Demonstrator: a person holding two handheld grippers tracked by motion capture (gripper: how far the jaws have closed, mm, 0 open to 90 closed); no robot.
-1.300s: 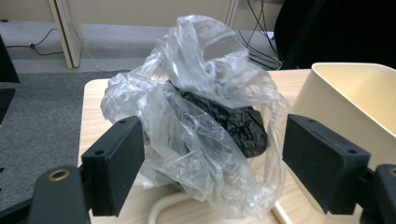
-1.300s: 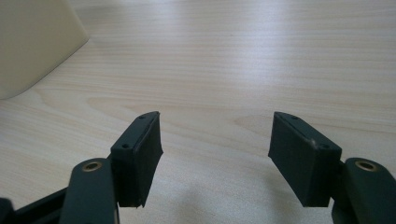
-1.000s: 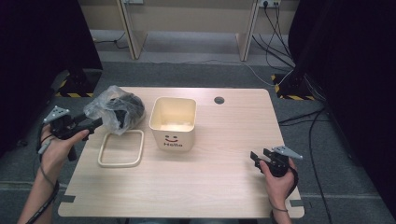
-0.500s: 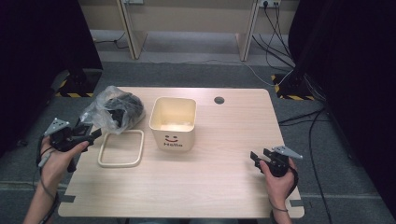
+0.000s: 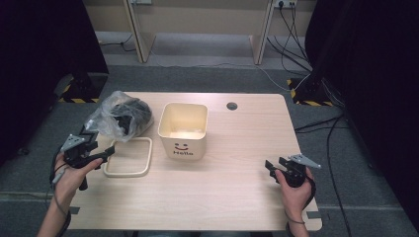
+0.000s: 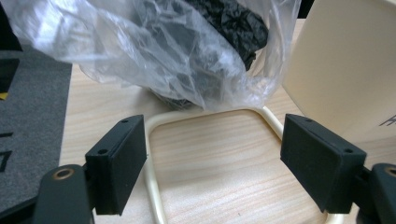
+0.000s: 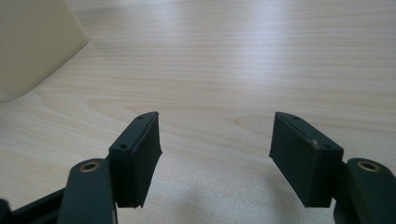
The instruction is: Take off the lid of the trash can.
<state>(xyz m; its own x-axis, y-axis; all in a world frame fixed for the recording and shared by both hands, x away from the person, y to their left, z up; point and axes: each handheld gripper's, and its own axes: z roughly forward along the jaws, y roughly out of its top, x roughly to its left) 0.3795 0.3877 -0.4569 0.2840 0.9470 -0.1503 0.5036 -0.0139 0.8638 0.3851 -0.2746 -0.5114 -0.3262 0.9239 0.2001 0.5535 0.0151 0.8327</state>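
Bag (image 5: pixel 118 117) of clear plastic with dark crumpled contents was taken as the work's thing, lying at the table's left rear, just beyond the left gripper (image 5: pixel 106 154). Left gripper jaws were seen spread wide with nothing between them; in the left gripper view they were aimed at the bag (image 6: pixel 187 51), with the cream square frame (image 6: pixel 154 140) lying flat on the wood between the jaws and the bag. Bag's near edge was seen overlapping the frame's far side; touching or just above could not be told. Cream bin (image 5: pixel 183 129), printed with a smile and "Hello", was seen standing upright just right of the bag and frame, its mouth open and its floor looking bare. Step in hand was judged as the approach to the bag, no grip made yet. Next move was judged to call for the left gripper to be pushed forward over the frame and the jaws to be pinched on a fold of loose plastic, not on the frame rim. Right gripper (image 5: pixel 276 168) was seen held low at the table's (image 5: pixel 237 197) right front, jaws likewise spread on nothing, well apart from bag and bin, bare wood ahead of it.
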